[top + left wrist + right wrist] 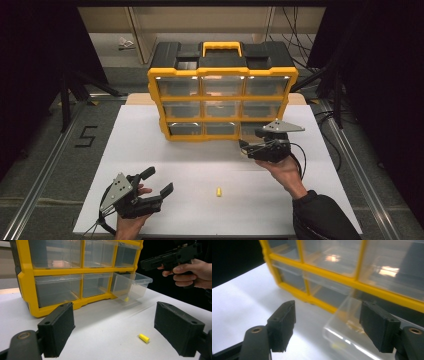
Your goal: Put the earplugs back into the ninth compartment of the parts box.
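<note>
At the far edge of the white table [150, 150] stands a yellow-framed organizer cabinet [222, 97] with a black top, a yellow handle and three rows of clear drawers. Its bottom-right drawer [131, 286] is pulled out over the surface, and a small yellow piece [126, 299] shows inside it near the bottom. Just in front of that drawer, toward the table's right side, the right gripper [243, 146] is held in a hand [286, 170], its jaws spread apart with the drawer's clear wall between and just ahead of them in the right gripper view. Near the table's front-left corner the left gripper [157, 181] has its jaws wide open and holds nothing. A small yellow peg [218, 191] lies on the surface near the front edge, around its middle, just to the right of the left gripper and apart from it.
</note>
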A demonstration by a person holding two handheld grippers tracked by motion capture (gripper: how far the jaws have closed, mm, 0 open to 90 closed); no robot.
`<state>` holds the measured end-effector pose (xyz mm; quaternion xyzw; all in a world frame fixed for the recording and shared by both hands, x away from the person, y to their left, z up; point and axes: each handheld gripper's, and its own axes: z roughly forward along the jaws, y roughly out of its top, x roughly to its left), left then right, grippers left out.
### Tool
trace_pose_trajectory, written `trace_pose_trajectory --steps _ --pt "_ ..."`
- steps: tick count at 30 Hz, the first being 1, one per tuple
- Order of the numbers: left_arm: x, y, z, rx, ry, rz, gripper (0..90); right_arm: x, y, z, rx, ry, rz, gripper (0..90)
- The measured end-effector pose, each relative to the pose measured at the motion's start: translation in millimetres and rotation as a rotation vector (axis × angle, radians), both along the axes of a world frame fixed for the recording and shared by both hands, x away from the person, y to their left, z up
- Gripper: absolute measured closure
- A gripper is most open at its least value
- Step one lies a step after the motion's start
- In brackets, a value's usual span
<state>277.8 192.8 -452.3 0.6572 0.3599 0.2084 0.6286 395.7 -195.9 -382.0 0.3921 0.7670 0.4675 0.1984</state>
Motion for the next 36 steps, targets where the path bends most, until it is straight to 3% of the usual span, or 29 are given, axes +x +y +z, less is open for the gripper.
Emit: trace_pose_trajectory --steps 16,36 --pt "-0.1 0.4 0.2 -0.004 0.001 -0.001 15.8 -13.9 17.9 -4.3 0.024 0.044 0.076 18.8" --pt "-0.5 0.9 0.8 -0.007 -0.003 -0.001 15.9 -25.1 37.9 -19.3 -0.044 0.101 0.163 16.9"
